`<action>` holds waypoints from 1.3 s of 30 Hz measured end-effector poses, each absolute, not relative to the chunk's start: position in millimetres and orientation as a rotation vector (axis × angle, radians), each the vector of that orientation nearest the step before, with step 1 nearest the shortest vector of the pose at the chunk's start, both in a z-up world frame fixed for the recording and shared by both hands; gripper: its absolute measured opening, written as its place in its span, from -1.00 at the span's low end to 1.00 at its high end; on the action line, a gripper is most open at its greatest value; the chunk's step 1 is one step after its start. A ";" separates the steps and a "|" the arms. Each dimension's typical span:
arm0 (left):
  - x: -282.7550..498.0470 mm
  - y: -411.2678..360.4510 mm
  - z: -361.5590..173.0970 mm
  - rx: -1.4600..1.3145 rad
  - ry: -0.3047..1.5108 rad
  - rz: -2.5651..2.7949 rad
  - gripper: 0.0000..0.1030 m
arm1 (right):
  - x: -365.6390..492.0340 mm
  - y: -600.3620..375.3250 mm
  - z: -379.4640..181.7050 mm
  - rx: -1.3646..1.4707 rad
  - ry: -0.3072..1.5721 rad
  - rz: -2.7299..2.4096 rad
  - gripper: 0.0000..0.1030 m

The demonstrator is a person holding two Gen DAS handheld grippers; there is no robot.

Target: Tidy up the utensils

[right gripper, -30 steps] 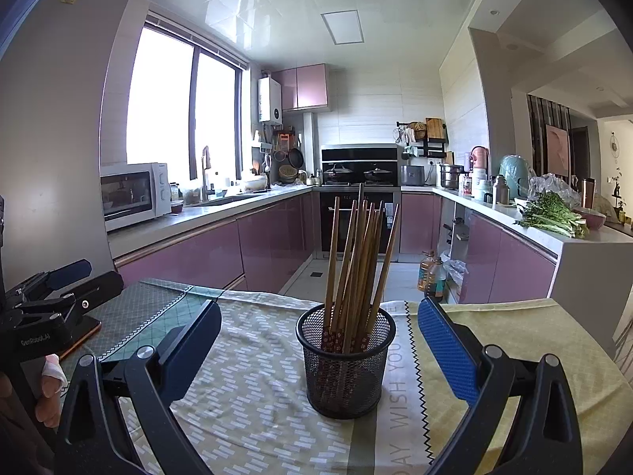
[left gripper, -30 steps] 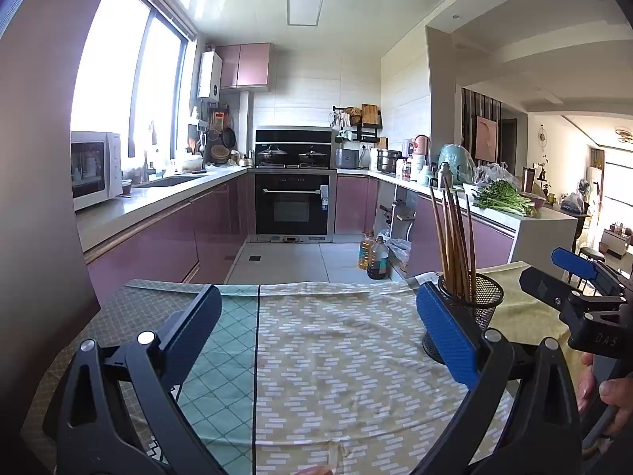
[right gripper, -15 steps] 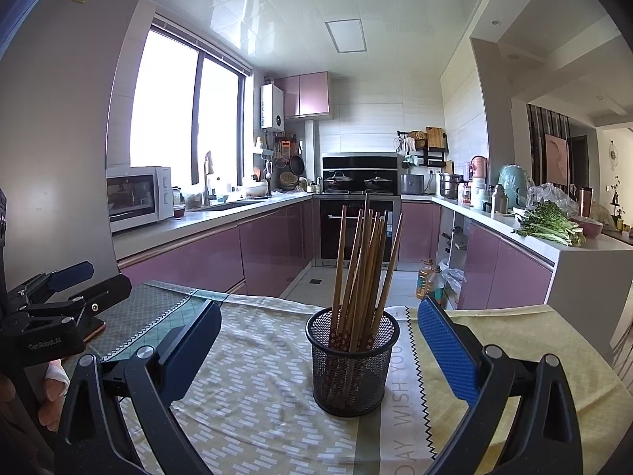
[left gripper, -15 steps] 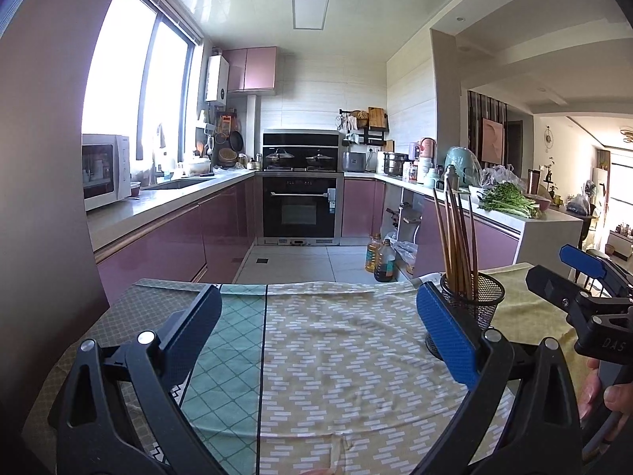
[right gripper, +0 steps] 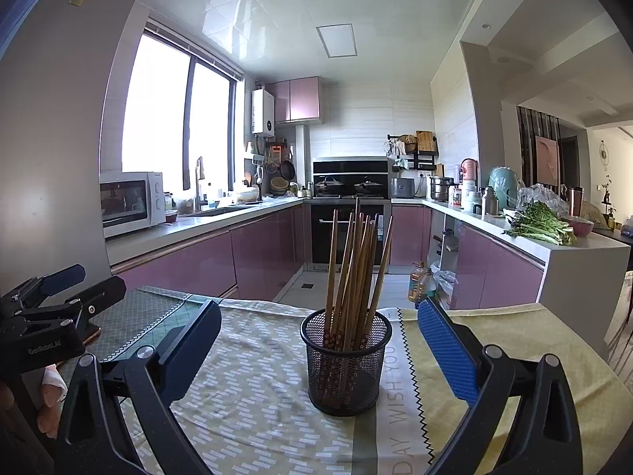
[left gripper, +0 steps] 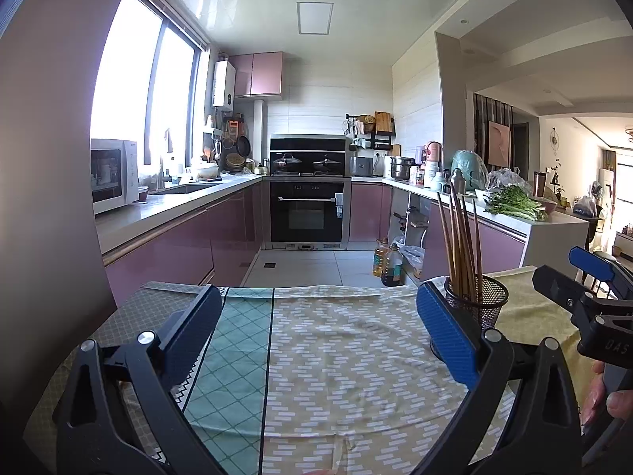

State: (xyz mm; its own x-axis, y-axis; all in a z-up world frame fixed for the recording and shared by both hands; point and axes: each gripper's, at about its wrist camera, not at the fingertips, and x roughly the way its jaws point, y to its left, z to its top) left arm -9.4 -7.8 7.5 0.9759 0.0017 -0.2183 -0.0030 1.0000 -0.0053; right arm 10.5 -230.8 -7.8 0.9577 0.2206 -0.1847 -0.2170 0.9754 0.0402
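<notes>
Right wrist: chopstick holder (right gripper: 346, 360) between the open right hand-held gripper (right gripper: 316, 340) fingers

tablecloth (right gripper: 399, 403) reads "day wish you"; left gripper (right gripper: 43, 350) reads "genrobot.ai".

One black mesh holder (right gripper: 345, 364) stands on the cloth-covered counter (right gripper: 253, 403), holding a bundle of wooden chopsticks (right gripper: 356, 273); they overlap too much for an exact count, roughly ten. Two oil bottles (left gripper: 387, 263) sit on the floor, and two lidded pots (right gripper: 352, 187) on the stove.
</notes>
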 end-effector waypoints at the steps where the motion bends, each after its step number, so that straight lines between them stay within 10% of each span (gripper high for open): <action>1: -9.4 -7.9 7.4 -0.006 0.220 0.004 0.89 | 10.7 -230.4 -8.0 0.018 0.191 0.220 0.87; 39: -7.7 -9.7 8.1 -0.006 0.222 0.020 0.89 | 7.3 -226.6 -9.9 0.007 0.179 0.203 0.87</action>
